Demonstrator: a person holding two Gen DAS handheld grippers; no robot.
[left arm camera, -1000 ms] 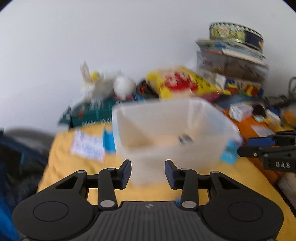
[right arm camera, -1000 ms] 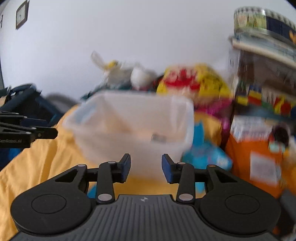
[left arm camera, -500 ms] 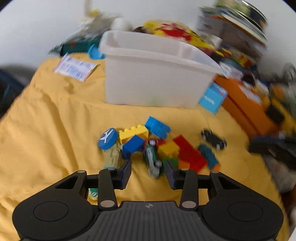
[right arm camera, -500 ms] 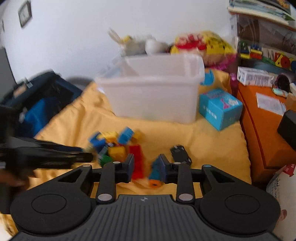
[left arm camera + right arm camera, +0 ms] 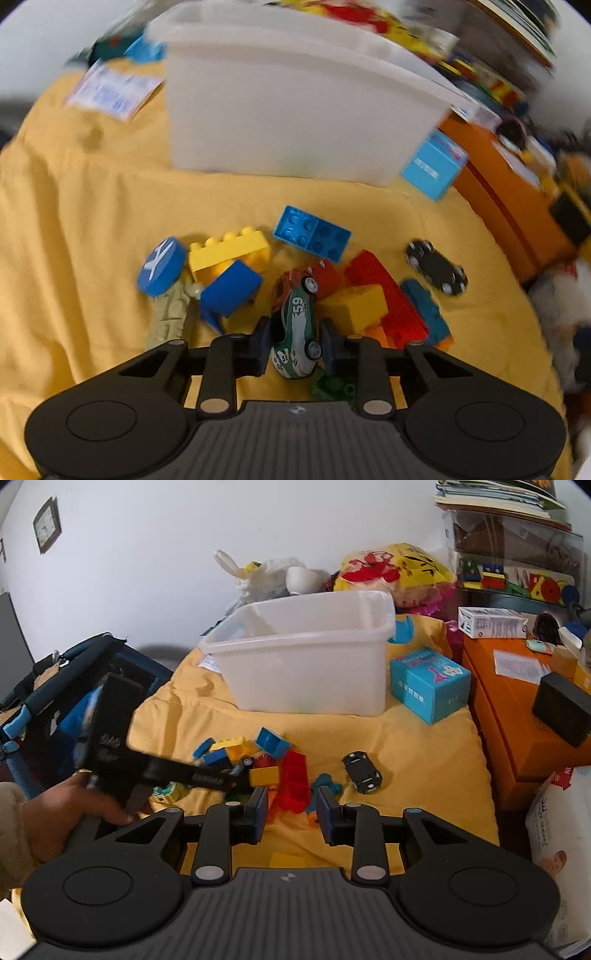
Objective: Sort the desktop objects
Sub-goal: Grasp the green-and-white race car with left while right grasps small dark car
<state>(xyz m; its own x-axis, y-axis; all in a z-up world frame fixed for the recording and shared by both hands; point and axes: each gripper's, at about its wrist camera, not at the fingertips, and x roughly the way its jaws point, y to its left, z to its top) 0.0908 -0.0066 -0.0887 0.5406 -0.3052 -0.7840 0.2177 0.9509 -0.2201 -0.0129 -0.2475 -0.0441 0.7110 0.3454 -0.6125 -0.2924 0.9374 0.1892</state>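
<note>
A green and white toy car [image 5: 295, 332] marked 59 lies in a pile of bricks [image 5: 229, 254] on the yellow cloth [image 5: 92, 221]. My left gripper [image 5: 295, 343] points steeply down onto it, jaws closing, with a pad against each side of the car. In the right wrist view that left gripper [image 5: 242, 773], held by a hand [image 5: 55, 819], reaches into the pile from the left. My right gripper [image 5: 291, 808] hovers open in front of the pile, nothing between its fingers; a red brick [image 5: 293, 775] lies just beyond. The white bin [image 5: 306, 664] stands behind.
A black toy car [image 5: 362, 771] lies right of the pile. A blue box [image 5: 428, 683] sits beside the bin. An orange surface [image 5: 517, 720] with clutter borders the cloth on the right, and a dark bag [image 5: 74, 686] on the left.
Both views swung down from the bin to the toy pile. My left gripper dropped onto the green car and its jaws narrowed around it. The right jaws narrowed a little.
</note>
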